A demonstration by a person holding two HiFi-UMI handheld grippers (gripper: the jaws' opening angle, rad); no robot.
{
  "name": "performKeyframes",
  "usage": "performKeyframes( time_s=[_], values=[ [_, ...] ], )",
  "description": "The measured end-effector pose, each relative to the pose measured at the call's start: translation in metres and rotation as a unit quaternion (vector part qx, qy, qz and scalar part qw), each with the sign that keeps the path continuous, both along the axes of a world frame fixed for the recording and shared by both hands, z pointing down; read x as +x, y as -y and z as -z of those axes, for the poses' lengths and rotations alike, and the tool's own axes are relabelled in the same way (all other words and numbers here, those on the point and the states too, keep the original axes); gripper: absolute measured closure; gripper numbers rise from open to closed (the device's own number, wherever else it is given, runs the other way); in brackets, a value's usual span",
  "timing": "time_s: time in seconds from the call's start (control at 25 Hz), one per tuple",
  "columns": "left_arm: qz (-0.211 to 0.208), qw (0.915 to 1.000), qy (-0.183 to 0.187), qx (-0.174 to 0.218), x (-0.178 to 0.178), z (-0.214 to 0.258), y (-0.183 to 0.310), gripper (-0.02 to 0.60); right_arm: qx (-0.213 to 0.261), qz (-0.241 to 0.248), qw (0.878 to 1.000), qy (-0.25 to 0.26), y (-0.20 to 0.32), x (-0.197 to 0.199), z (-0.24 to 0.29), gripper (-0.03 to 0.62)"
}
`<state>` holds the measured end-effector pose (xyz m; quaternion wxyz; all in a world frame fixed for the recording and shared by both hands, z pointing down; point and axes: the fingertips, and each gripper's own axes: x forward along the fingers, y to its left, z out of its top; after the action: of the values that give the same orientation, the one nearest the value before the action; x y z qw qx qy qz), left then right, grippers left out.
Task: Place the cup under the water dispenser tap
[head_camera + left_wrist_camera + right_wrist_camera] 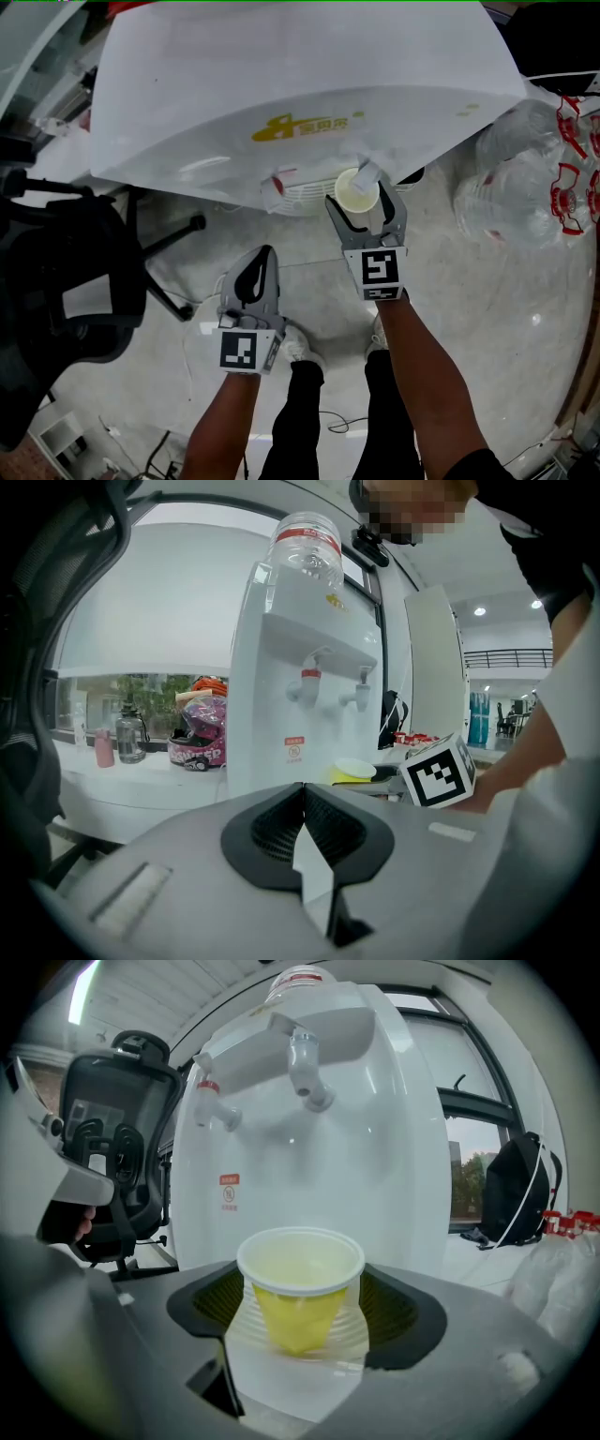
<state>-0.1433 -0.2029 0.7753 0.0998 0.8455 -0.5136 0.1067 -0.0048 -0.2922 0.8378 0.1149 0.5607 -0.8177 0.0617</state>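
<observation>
A yellow plastic cup (357, 194) (300, 1283) stands upright on the white ribbed drip tray (305, 195) (349, 1337) of the white water dispenser (300, 84) (375, 1147). It sits below the white tap (305, 1063), with the red tap (211, 1101) off to its left. My right gripper (364, 199) (300, 1312) stands open around the cup, with a gap showing on each side between pads and cup. My left gripper (262, 255) (303, 789) is shut and empty, lower and to the left. From it I see the dispenser (300, 667) and the cup (354, 769).
A black office chair (66, 281) stands at the left. Large clear water bottles (525, 178) lie at the right of the dispenser. A black backpack (520, 1185) sits behind on the right. A helmet (199, 733) and a bottle (129, 738) rest on a ledge at the left.
</observation>
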Motion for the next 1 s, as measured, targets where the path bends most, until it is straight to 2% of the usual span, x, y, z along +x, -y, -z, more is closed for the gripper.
performKeyframes(
  time_s=[0.28,0.4,0.48,0.56,0.64,0.8,0.88,0.92,1.0],
  values=[
    [-0.007,1.0000,0.000,-0.006,0.003,0.001,-0.005,0.566,-0.005,0.002,1.000,0.015,-0.021,-0.001,0.004,0.171],
    [-0.009,0.9997,0.007,-0.021,0.004,0.007,-0.010,0.566,-0.003,0.001,1.000,0.016,-0.046,0.005,0.021,0.171],
    [-0.014,0.9996,0.005,-0.024,0.008,0.019,-0.015,0.566,0.018,0.012,1.000,0.018,-0.067,0.005,0.043,0.184],
    [-0.018,0.9989,0.008,-0.043,0.010,0.032,-0.027,0.566,0.050,0.020,0.998,0.026,-0.090,0.004,0.077,0.228],
    [-0.018,0.9986,0.003,-0.049,0.013,0.051,-0.039,0.566,0.067,0.007,0.997,0.050,-0.112,0.006,0.113,0.297],
    [-0.012,0.9994,-0.029,-0.017,0.017,0.104,-0.050,0.566,0.077,-0.018,0.994,0.074,-0.142,0.015,0.178,0.469],
    [-0.011,0.9992,-0.034,-0.014,0.019,0.130,-0.053,0.566,0.079,-0.027,0.993,0.078,-0.148,0.020,0.210,0.553],
    [-0.011,0.9992,-0.037,-0.013,0.020,0.144,-0.056,0.566,0.076,-0.028,0.993,0.081,-0.152,0.022,0.227,0.584],
    [-0.016,0.9989,-0.044,-0.003,0.024,0.181,-0.067,0.566,0.070,-0.021,0.994,0.080,-0.162,0.027,0.267,0.591]
  ],
)
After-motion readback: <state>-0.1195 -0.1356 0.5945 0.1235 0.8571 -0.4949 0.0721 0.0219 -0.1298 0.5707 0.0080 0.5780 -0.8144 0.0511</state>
